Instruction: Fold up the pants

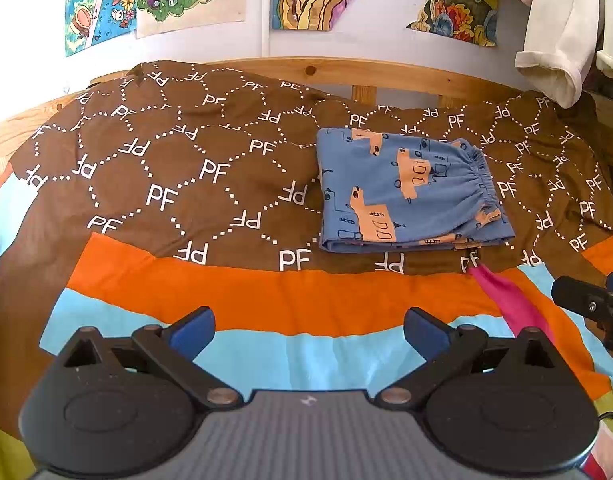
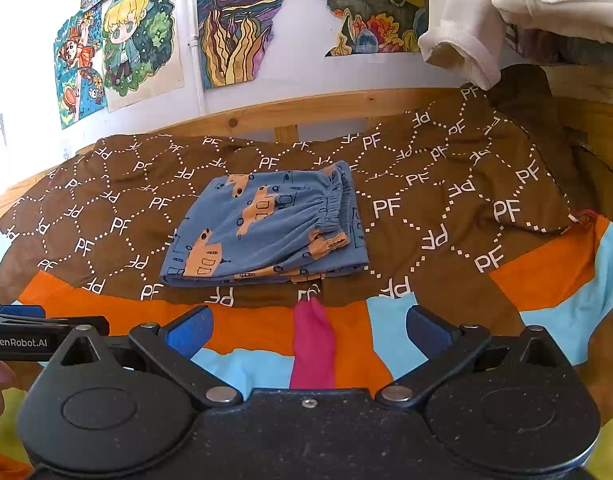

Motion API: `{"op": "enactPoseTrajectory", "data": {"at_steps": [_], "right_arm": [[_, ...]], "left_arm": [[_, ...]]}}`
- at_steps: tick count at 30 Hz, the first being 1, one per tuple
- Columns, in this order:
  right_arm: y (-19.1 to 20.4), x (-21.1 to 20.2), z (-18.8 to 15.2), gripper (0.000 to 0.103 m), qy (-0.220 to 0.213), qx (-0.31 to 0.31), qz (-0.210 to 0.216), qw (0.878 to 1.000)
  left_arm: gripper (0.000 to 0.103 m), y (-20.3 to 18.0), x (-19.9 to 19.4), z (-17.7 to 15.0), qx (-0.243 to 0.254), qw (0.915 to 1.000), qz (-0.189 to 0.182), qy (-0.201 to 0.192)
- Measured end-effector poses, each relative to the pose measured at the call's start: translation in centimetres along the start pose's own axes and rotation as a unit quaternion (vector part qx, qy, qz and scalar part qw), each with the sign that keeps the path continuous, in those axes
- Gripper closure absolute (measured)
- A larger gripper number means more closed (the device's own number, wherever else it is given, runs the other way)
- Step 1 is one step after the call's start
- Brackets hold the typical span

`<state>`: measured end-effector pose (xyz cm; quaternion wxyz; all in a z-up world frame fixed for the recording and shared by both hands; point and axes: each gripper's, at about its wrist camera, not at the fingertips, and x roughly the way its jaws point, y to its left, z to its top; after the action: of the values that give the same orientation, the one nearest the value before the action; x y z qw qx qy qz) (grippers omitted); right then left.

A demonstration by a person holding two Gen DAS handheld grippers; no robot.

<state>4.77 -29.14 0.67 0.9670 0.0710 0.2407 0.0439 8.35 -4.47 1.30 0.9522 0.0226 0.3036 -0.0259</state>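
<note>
Lower layers of folded pants (image 2: 266, 232) hidden beneath top layer. White garment (image 1: 562, 36) cropped by upper edge of left view. Wall drawings (image 2: 118, 40) cut off at top. Other gripper (image 2: 22, 334) only partly inside left border of right view.

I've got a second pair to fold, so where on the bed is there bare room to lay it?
Left of the folded pants, the brown PF blanket lies bare. The orange and light-blue stripes between pants and both grippers' fingers are free too. Right of the pants there is less room, with hanging white clothes close above.
</note>
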Motion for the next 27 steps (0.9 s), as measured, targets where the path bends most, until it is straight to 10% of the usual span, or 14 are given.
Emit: {"op": "enactPoseTrajectory", "data": {"at_steps": [27], "right_arm": [[0.05, 0.15, -0.02, 0.001, 0.004, -0.001, -0.001, 1.000]], "left_arm": [[0.000, -0.06, -0.21, -0.06, -0.004, 0.9999, 0.007, 0.007]]}}
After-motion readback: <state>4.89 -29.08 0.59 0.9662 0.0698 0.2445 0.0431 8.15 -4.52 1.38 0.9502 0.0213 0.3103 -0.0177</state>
